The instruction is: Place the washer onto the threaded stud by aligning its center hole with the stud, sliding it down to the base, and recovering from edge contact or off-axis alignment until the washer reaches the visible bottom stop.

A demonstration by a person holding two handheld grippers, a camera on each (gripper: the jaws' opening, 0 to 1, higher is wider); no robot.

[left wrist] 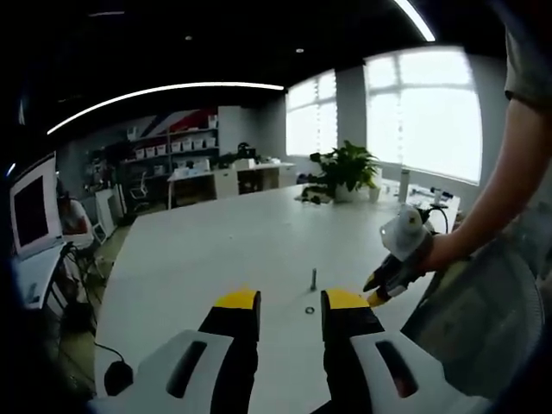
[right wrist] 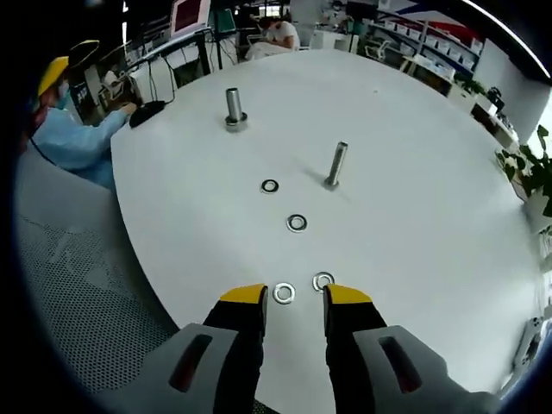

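In the right gripper view a threaded stud (right wrist: 335, 166) stands upright on the white table (right wrist: 431, 224). A thicker stud on a round base (right wrist: 234, 108) stands farther off to the left. Several washers lie flat: one (right wrist: 270, 185) near the studs, one (right wrist: 297, 222) closer, one (right wrist: 323, 280) by the right jaw, and one (right wrist: 284, 293) seen between the jaw tips. My right gripper (right wrist: 293, 297) is open above that washer. My left gripper (left wrist: 291, 302) is open, with a stud (left wrist: 313, 279) and a washer (left wrist: 310, 310) beyond its tips. The right gripper (left wrist: 388, 278) enters the left gripper view, held in a hand.
A grey mesh chair (right wrist: 78, 259) sits by the table's near edge. A person in blue with a yellow cap (right wrist: 73, 129) sits at the far left. A potted plant (left wrist: 345, 168) stands at the table's far end, a monitor (left wrist: 34, 207) off to the left.
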